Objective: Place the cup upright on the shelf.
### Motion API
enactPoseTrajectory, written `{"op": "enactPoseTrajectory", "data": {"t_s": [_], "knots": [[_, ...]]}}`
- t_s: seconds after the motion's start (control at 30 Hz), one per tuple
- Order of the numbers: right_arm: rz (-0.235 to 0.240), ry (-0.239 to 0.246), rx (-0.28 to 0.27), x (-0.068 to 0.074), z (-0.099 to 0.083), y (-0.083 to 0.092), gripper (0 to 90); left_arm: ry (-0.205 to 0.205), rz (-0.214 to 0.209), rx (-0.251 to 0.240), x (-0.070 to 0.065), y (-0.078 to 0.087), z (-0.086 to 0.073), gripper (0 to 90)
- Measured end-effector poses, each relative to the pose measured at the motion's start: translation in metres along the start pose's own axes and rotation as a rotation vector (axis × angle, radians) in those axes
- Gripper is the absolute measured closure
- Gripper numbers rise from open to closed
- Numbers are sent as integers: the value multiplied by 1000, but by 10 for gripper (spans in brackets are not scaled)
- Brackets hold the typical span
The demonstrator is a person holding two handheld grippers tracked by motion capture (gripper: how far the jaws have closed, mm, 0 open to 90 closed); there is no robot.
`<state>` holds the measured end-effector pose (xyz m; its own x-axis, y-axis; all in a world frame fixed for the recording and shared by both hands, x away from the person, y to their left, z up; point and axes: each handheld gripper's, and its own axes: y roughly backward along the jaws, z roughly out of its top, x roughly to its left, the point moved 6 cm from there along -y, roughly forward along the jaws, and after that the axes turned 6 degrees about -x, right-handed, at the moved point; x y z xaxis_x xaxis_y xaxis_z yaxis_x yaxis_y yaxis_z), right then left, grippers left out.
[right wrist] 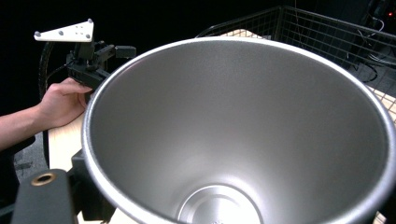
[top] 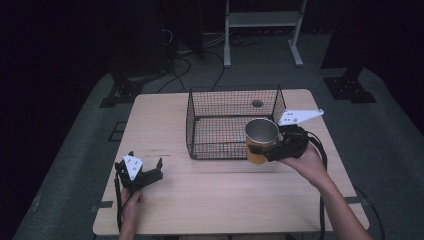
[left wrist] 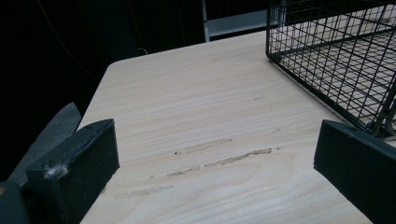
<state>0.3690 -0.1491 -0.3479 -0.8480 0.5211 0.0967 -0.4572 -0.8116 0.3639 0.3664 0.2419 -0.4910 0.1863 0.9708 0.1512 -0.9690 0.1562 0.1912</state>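
Note:
A metal cup point(top: 260, 134) with an orange outside and a steel inside is held upright over the front right corner of a black wire basket point(top: 200, 125). My right gripper point(top: 268, 150) is shut on the cup's side. In the right gripper view the cup's empty inside point(right wrist: 243, 121) looms large, with one black finger point(right wrist: 43, 198) beside it at lower left. My left gripper point(top: 146, 160) rests open on the table near the front left, holding nothing. Its jaws stand wide apart over bare wood in the left gripper view point(left wrist: 215, 154).
The light wooden table point(top: 220, 200) has scuff marks point(left wrist: 219, 156) ahead of the left gripper. The basket's near corner point(left wrist: 336, 56) rises at that view's right. Behind the table are dark floor, cables and a white frame point(top: 262, 20).

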Motion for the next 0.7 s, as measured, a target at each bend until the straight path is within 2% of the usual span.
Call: {"op": "enactPoseTrajectory", "data": {"t_s": [0.7], "knots": [[8,-18,12,-21,28,-20,135,1,-1,-1,0,0,0,0]]}}
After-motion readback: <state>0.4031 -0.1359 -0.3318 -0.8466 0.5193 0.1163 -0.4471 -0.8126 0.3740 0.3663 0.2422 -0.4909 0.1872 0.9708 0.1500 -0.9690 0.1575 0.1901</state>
